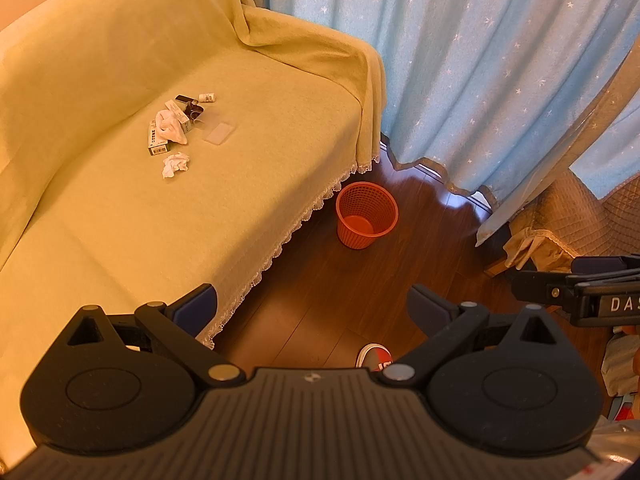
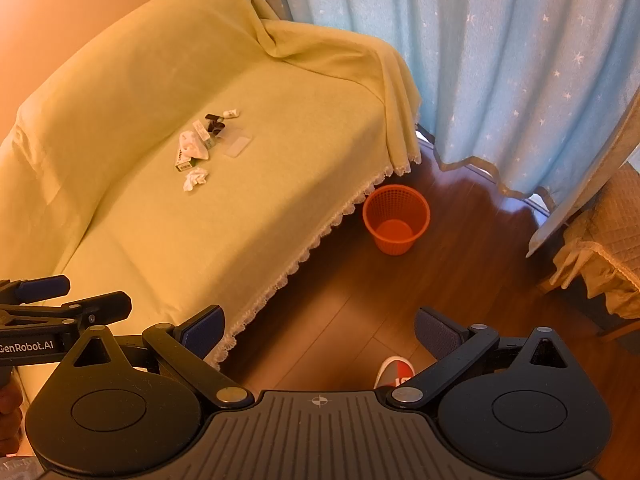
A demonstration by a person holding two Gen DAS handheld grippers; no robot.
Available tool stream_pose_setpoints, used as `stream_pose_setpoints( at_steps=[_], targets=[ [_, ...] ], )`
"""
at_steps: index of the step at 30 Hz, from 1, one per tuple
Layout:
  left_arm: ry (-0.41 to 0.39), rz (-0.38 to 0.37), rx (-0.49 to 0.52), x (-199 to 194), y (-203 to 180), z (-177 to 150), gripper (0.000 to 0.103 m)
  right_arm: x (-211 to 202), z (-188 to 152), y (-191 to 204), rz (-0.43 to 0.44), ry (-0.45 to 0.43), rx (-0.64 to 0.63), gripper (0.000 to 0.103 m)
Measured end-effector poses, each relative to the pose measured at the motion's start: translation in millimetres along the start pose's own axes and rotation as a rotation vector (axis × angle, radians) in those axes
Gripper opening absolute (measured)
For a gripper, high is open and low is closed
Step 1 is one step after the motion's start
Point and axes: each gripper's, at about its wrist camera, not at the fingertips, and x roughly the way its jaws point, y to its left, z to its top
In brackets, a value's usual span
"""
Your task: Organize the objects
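The left hand-held gripper [image 1: 312, 308] is hovering over the wooden floor [image 1: 340, 300] beside the sofa [image 1: 120, 240], its jaws spread wide and gripping nothing. The right hand-held gripper [image 2: 320, 332] is hanging alongside it, likewise released and empty. Well ahead of both, a small heap of clutter is lying on the yellow-covered sofa seat: a crumpled tissue [image 1: 175, 165], a white cloth [image 1: 170, 125] draped over small boxes [image 1: 157, 145], a little white bottle [image 1: 207, 97] and a clear plastic sleeve [image 1: 219, 133]. An empty orange mesh bin [image 1: 366, 216] is standing on the floor just beside the sofa's lace fringe, near the blue star curtain [image 1: 480, 60].
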Motion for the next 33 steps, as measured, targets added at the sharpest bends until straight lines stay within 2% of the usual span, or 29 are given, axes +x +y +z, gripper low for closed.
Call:
stream_pose_setpoints(
  at_steps=[1, 8, 15, 16, 33],
  targets=[
    [0.001, 0.000, -0.002, 0.5, -0.2, -0.2, 0.100, 2.4, 8.5, 2.4, 0.001, 0.002, -0.001, 0.099],
    [0.013, 0.005, -0.009, 5.5, -3.2, 10.3, 0.100, 5.4, 7.0, 2.4, 0.001, 0.003, 0.000, 0.099],
    [0.018, 0.022, -0.025, 14.1, -11.8, 25.2, 0.100, 16.1, 20.0, -0.7, 0.020, 0.012, -0.023, 0.099],
    [0.017, 0.025, -0.029, 16.0, -12.1, 28.8, 0.100, 14.4, 27.8, -13.5, 0.028, 0.013, -0.027, 0.099],
    [0.013, 0.062, -0.092, 41.9, -32.8, 70.0, 0.100, 32.7, 83.2, -49.2, 0.060, 0.036, -0.098, 0.099]
  ],
)
